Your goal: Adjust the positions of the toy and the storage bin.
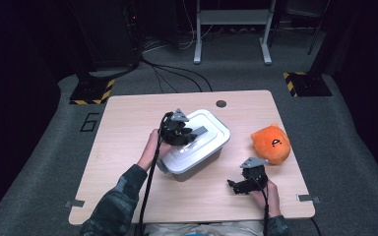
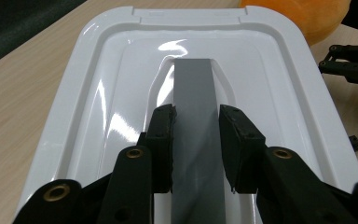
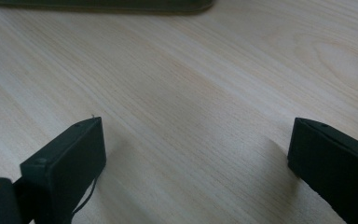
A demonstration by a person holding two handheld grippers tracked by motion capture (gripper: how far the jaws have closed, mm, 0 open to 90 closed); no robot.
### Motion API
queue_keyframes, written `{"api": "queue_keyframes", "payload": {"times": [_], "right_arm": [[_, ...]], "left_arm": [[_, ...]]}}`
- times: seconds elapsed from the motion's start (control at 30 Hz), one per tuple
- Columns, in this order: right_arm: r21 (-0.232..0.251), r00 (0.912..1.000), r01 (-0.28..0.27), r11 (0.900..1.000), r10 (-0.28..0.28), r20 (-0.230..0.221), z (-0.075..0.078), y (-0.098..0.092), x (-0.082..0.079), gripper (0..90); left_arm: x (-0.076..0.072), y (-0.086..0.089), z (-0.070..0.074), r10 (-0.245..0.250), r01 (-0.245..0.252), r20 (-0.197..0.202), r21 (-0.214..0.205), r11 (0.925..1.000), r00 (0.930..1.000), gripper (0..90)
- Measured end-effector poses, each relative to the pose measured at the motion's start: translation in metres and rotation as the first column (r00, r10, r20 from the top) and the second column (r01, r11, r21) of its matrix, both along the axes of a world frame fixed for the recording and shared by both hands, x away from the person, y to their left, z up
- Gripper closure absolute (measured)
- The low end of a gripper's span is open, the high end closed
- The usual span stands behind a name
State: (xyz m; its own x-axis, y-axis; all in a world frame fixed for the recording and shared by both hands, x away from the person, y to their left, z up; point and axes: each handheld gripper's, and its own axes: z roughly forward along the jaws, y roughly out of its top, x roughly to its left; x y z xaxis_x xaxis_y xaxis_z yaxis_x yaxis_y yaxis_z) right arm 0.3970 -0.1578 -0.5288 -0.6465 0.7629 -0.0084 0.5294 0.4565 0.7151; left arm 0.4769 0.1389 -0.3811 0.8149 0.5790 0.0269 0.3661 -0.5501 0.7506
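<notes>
A white plastic box point(image 1: 193, 166) with a white lid point(image 2: 107, 93) stands in the middle of the wooden table point(image 1: 128, 147). A flat grey handle point(image 2: 193, 84) runs along the middle of the lid. My left gripper point(image 2: 196, 116) is shut on that handle, one pad on each side; from above the left gripper point(image 1: 189, 135) sits over the lid's near left part. My right gripper point(image 1: 234, 186) lies low at the table's front right, jaws open wide over bare wood, and the right gripper point(image 3: 196, 144) has nothing between its pads.
An orange plush toy point(image 1: 271, 142) lies on the table right of the box, and the plush toy point(image 2: 298, 14) shows beyond the lid's far end. A round dark cable hole point(image 1: 221, 103) sits near the table's far edge. Cables trail from both grippers toward the person.
</notes>
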Motion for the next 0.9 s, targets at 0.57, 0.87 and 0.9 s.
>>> {"api": "queue_keyframes", "payload": {"times": [0.57,0.87,0.9], "right_arm": [[-0.006,0.9999,-0.003,1.0000,0.003,0.010,0.000,0.000,0.000,3.6],[-0.005,0.9999,-0.004,1.0000,0.004,0.010,0.000,0.000,0.000,3.7],[-0.006,0.9999,-0.006,1.0000,0.006,0.011,0.000,-0.001,0.000,3.7]], "left_arm": [[-0.006,0.019,0.025,0.025,-0.021,0.058,-0.057,0.9981,0.9980,66.4],[-0.005,0.034,0.037,0.061,-0.056,0.067,-0.073,0.9958,0.9959,66.4],[-0.004,0.036,0.039,0.066,-0.061,0.063,-0.081,0.9949,0.9958,66.4]]}}
